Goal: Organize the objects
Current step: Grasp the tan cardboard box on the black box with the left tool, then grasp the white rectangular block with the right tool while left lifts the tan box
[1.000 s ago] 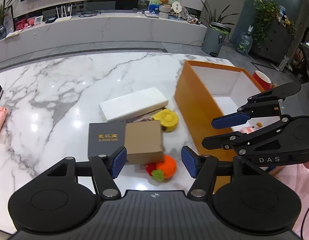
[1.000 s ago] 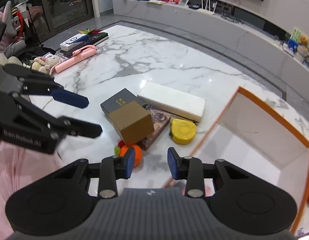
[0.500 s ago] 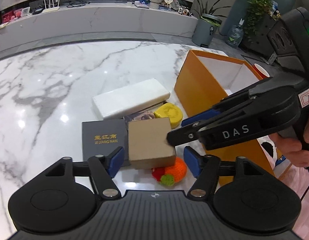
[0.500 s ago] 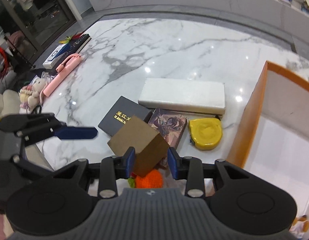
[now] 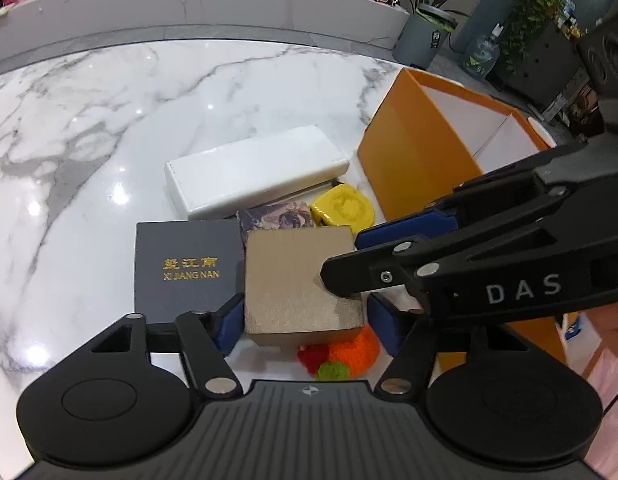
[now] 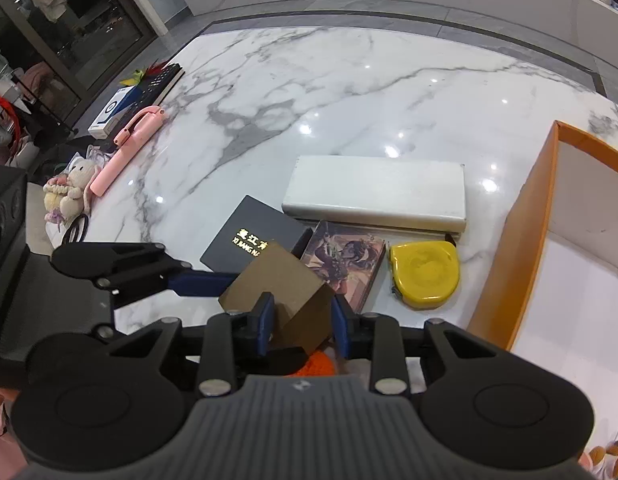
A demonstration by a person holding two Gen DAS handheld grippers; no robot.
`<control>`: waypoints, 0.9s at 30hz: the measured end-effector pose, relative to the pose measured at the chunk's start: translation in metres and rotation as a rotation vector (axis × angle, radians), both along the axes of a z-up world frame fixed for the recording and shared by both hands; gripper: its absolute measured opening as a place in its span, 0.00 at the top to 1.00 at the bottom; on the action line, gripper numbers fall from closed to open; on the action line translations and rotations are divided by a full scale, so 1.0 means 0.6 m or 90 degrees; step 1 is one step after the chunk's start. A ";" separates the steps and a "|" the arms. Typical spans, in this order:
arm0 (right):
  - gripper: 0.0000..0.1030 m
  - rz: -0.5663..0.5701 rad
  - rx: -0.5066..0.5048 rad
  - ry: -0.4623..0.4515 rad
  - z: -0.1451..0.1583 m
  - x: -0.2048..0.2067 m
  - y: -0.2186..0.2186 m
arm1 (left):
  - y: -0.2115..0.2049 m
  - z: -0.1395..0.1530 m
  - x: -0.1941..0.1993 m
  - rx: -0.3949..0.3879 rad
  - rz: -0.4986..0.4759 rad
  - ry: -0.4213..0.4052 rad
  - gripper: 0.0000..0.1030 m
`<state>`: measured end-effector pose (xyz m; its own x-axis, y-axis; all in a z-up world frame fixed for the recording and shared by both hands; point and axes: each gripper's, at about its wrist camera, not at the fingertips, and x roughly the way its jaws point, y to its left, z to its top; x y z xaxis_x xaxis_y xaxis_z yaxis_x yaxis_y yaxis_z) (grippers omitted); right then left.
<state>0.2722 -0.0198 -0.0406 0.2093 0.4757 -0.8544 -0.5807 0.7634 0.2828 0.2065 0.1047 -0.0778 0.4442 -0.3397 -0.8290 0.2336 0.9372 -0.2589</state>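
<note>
A brown cardboard box leans tilted on an orange knitted toy and an illustrated card box. My left gripper straddles it with its jaws closing; the left pad touches its side and a sliver of gap shows at the right pad. My right gripper comes in from the right, jaws closing, pads pressed on the box's near corner. Around it lie a dark grey box, a long white box and a yellow tape measure. An open orange box stands to the right.
A pink selfie stick, a small plush toy, scissors and a blue-and-white carton with a remote lie by the table's left edge. White marble stretches behind the objects.
Both grippers have come down and in on the brown box. The right gripper swung across from over the orange box and rolled, and its pads now pinch the box's corner.
</note>
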 end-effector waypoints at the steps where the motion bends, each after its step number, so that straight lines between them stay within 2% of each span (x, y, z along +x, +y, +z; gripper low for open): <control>1: 0.68 0.004 -0.001 0.000 0.000 0.000 0.001 | 0.002 0.000 0.000 -0.005 0.001 -0.001 0.34; 3: 0.68 0.015 -0.004 -0.002 0.001 0.001 0.004 | 0.009 0.001 0.001 -0.014 0.010 0.000 0.35; 8: 0.68 0.068 -0.016 -0.040 0.024 0.013 0.008 | 0.028 0.030 -0.004 0.005 0.022 -0.036 0.35; 10: 0.68 0.085 -0.023 -0.065 0.039 0.028 0.007 | 0.039 0.044 -0.003 0.015 0.028 -0.052 0.35; 13: 0.68 0.129 -0.066 -0.116 0.051 0.053 0.016 | 0.053 0.057 0.007 0.048 0.027 -0.066 0.35; 19: 0.68 0.306 -0.191 -0.235 0.009 0.070 0.062 | 0.065 0.041 0.027 0.102 0.010 -0.046 0.35; 27: 0.66 0.535 -0.331 -0.274 -0.065 0.078 0.103 | 0.069 0.027 0.021 0.129 -0.017 -0.051 0.35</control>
